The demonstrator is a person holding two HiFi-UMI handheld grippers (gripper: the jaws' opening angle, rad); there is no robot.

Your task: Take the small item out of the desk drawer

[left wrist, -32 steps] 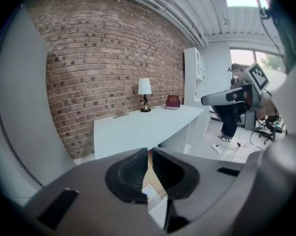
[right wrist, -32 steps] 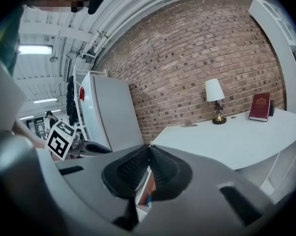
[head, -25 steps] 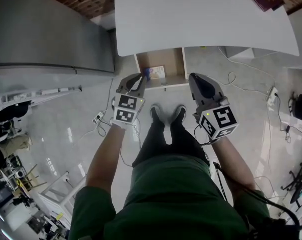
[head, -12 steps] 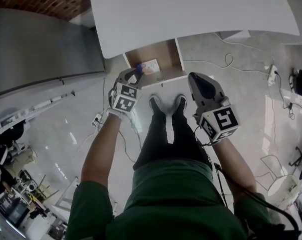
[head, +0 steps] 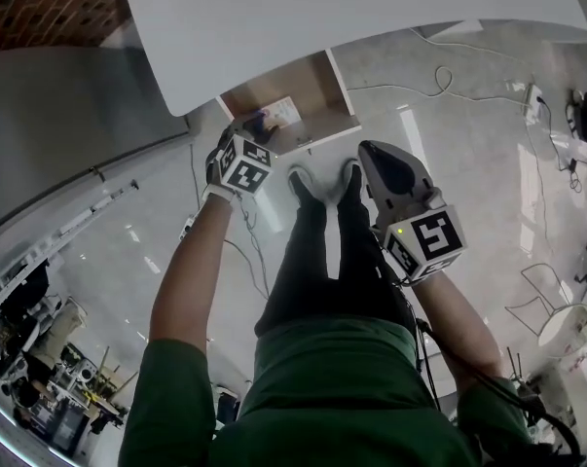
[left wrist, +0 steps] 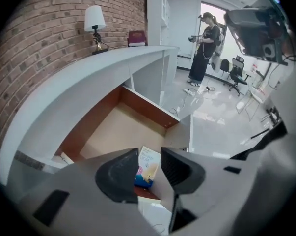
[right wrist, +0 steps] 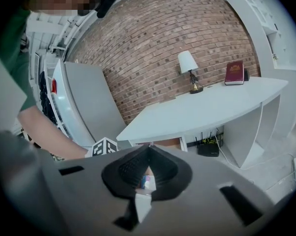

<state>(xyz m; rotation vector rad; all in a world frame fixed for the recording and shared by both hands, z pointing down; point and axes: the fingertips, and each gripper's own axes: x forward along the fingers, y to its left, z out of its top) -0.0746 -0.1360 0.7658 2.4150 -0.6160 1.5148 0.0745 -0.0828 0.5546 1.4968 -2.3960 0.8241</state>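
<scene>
Directions are clock positions read from the person's lap, with 12 o'clock toward the desk.

- White desk (head: 371, 17) — 12 o'clock, its top spanning the far side.
- Open drawer (head: 317, 90) — 12 o'clock, projecting from under the desk's near edge, wooden inside.
- Small item (head: 278, 115): lies in the drawer's near-left part, pale with a blue patch.
- Left gripper (head: 252, 126): 11 o'clock, arm extended, tips at the small item. Its jaws have just been opening; whether the item stands between them cannot be told from here.
- Right gripper (head: 374, 156): 1 o'clock, outside the drawer, above the glossy floor (head: 468, 163).
- Shoes (head: 303, 181): just short of the drawer front.
- Grey cabinet (head: 59, 134): 10 o'clock.
</scene>
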